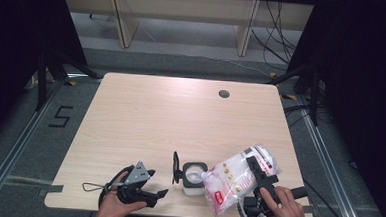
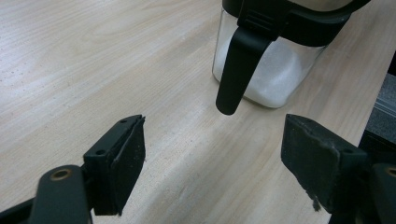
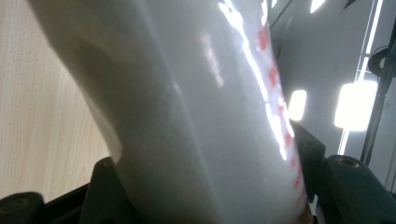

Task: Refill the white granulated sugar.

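Work in hand: refilling a jar from a bag, judged about midway. Your right gripper (image 1: 258, 178) clamps the plastic bag (image 1: 237, 178) between its jaws near the front right of the table (image 1: 145, 116); the bag lies tilted, its lower corner touching or just over the jar's open mouth. Whether grains are falling at this instant you cannot tell. Container one: the clear jar (image 1: 194, 179), square-sided with a black collar, standing upright near the front edge between your two hands; its hinged black lid (image 1: 176, 167) is swung open to its left. In the left gripper view the jar (image 2: 268, 70) holds white granules up to roughly the lower part of its wall, with room left above. Container two: the bag, seen close in the right gripper view (image 3: 196, 116), bulging and apparently well stocked with white contents. Your left gripper (image 1: 144, 188) rests by the jar, jaws wide apart, holding nothing. Left to do, by this reading: finish the pour, set the bag down, close the lid.
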A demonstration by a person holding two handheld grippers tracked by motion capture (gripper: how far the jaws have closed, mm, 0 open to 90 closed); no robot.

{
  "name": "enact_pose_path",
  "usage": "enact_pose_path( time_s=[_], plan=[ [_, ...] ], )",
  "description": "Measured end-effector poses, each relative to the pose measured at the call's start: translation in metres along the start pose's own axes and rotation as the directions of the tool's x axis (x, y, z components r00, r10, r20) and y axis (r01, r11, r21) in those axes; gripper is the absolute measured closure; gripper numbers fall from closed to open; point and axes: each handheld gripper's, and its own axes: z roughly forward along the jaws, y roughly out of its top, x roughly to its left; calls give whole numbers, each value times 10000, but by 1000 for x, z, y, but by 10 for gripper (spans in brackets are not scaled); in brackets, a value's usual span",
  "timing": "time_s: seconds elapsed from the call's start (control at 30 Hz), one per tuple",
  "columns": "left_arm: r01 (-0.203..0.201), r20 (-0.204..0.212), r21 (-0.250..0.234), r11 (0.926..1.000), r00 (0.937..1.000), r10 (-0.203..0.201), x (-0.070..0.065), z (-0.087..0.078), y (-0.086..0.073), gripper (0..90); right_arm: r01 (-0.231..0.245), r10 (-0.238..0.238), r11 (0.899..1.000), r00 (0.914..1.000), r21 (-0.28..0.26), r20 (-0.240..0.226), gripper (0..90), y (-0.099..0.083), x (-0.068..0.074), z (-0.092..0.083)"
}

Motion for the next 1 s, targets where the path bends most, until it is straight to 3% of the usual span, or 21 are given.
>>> enact_pose_path(
  time_s=[0.2,0.33,0.4,0.43,0.47,0.5,0.57,0.63,0.67,0.83,0.9,1.0],
  plan=[
    [-23,-50,87,10000,10000,23,0,-1,0,215,-161,162,9998,9999,94,-61,437,0,1,-1],
    [-130,-68,115,9998,9999,130,1,-1,1,215,99,-97,9999,9999,-112,138,438,0,-1,0],
    [-65,-62,57,10000,10000,66,1,-1,0,215,-135,135,9999,9999,2,28,437,0,1,0],
    [-239,-130,218,9995,9996,242,2,-1,1,215,-477,478,9987,9988,154,-49,438,0,4,-1],
    [-262,-138,233,9994,9996,266,2,-1,1,215,-353,353,9993,9994,158,2,438,0,3,-1],
    [-253,-128,221,9994,9996,256,2,-1,1,215,64,-63,9999,9999,-113,123,438,0,-1,0],
    [-164,-80,98,9998,9998,165,1,0,0,215,-322,321,9995,9995,-53,-13,438,0,2,0],
    [-306,-117,165,9994,9995,308,3,-1,0,215,-316,316,9995,9995,-67,-30,438,0,1,0],
    [-120,-39,106,9999,9999,120,1,-1,1,215,-18,19,9999,9999,-148,110,438,1,-1,0],
    [-27,-57,105,9999,10000,28,1,-1,0,215,-120,120,9999,9999,-40,36,438,0,0,0],
    [-279,-36,116,9995,9996,279,2,-1,1,215,59,-58,9999,9999,-82,131,439,0,-2,0],
    [-237,-37,112,9997,9997,237,2,-1,1,215,14,-14,10000,10000,-18,52,439,1,-2,-1]
  ],
)
